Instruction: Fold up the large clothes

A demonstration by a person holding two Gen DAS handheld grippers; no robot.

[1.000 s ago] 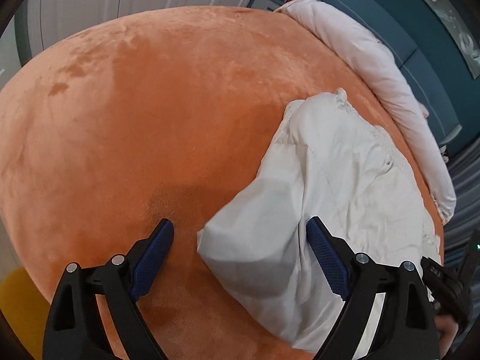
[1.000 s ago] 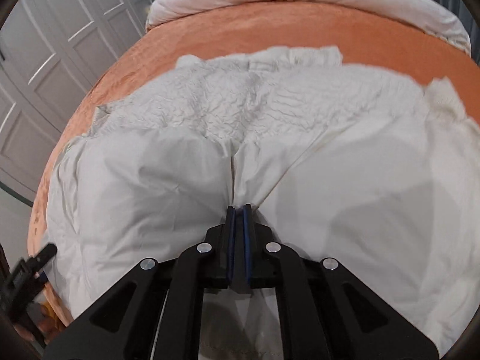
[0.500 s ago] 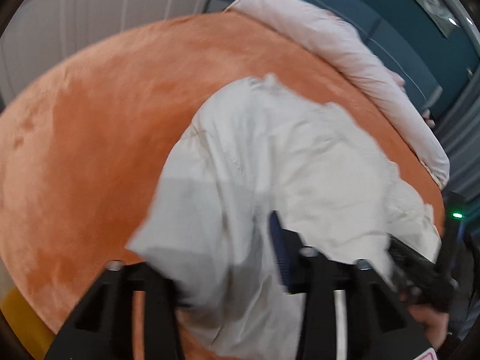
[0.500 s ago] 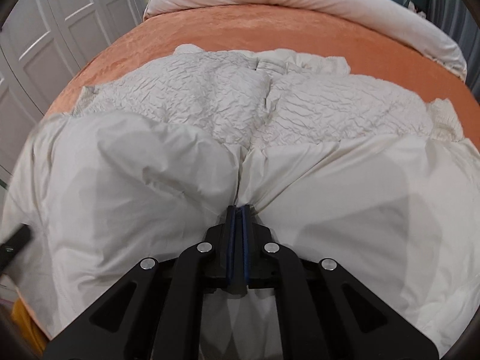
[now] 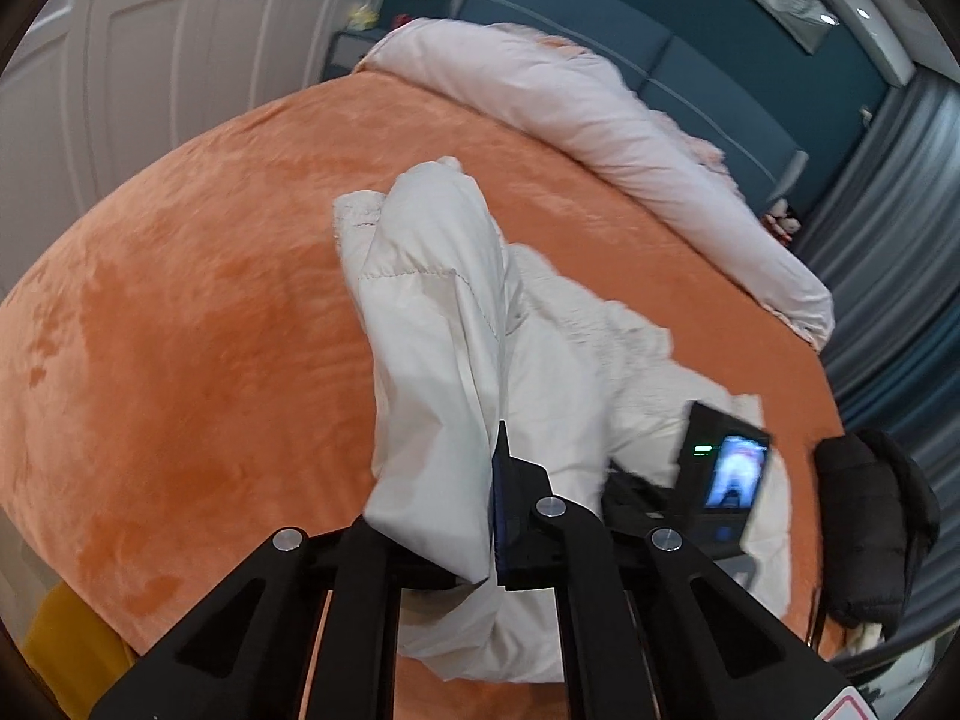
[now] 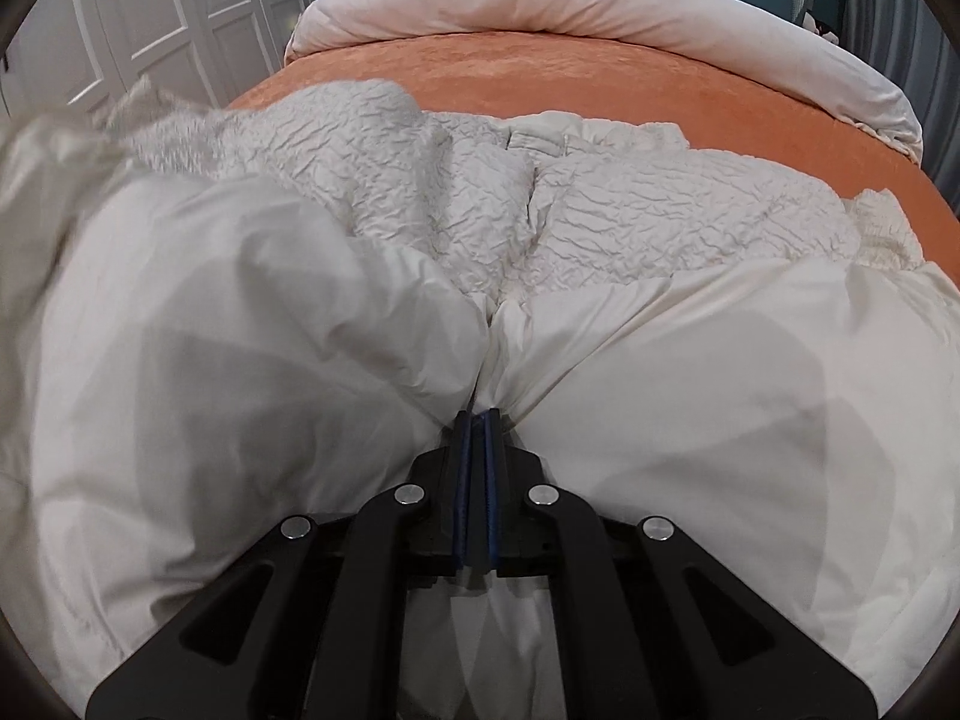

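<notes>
A cream padded jacket point(image 6: 690, 360) lies spread on the orange bed point(image 5: 180, 330). The left tongs point(image 5: 489, 516) are clamped on a lifted sleeve or side panel, which hangs in a soft column; the right tongs point(image 6: 477, 450) pinch the hem at the middle. The garment looks light, puffy and limp, its smooth shell likely slippery, so bunched seams and edges seem the surest places to hold.

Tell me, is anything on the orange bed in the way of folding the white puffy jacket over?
Nothing visible blocks it. The white puffy jacket is pinched in both the left gripper and right gripper, and the orange velvet bedspread beside it shows nothing on it.
</notes>
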